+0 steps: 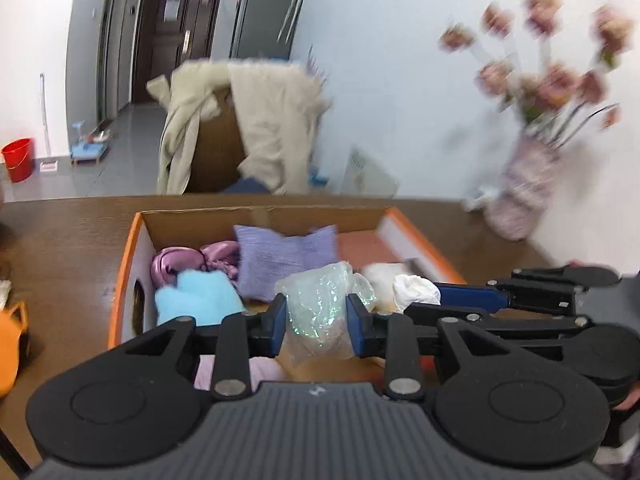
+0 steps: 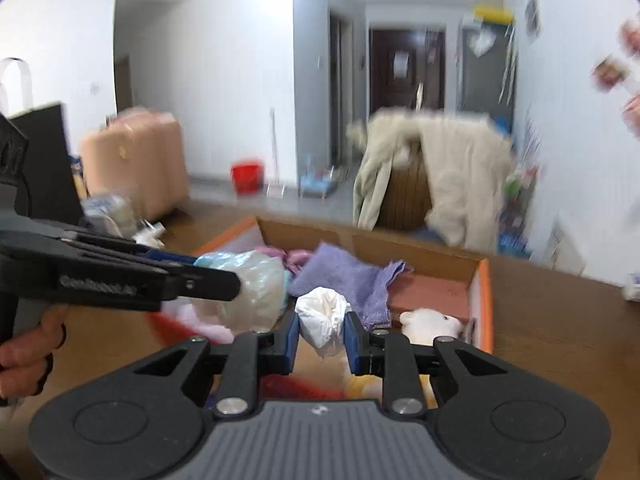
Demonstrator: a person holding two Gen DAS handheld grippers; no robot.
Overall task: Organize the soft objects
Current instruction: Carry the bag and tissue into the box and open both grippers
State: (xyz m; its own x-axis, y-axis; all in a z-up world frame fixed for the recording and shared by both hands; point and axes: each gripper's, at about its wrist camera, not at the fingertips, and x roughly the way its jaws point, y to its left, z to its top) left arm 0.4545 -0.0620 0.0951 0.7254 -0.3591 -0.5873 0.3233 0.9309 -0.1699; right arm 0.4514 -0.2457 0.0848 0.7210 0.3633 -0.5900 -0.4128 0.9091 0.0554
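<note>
An orange-edged cardboard box [image 1: 132, 240] on the brown table holds soft things: a purple cloth [image 1: 284, 256], a light blue plush [image 1: 196, 300], a pink satin piece [image 1: 176, 264] and a white plush toy [image 2: 432, 320]. My left gripper [image 1: 316, 320] is shut on a clear, shimmery plastic bag [image 1: 320, 304] above the box. My right gripper [image 2: 322, 336] is shut on a crumpled white bag [image 2: 324, 316] above the box's right half. The same white bag [image 1: 416, 288] shows in the left wrist view, and the clear bag [image 2: 256, 284] in the right wrist view.
A vase of pink flowers [image 1: 524, 188] stands on the table at the right by the wall. An orange object [image 1: 12, 340] lies at the left table edge. A chair draped with a beige coat [image 1: 256, 128] stands behind the table. Clutter [image 2: 116, 212] sits far left.
</note>
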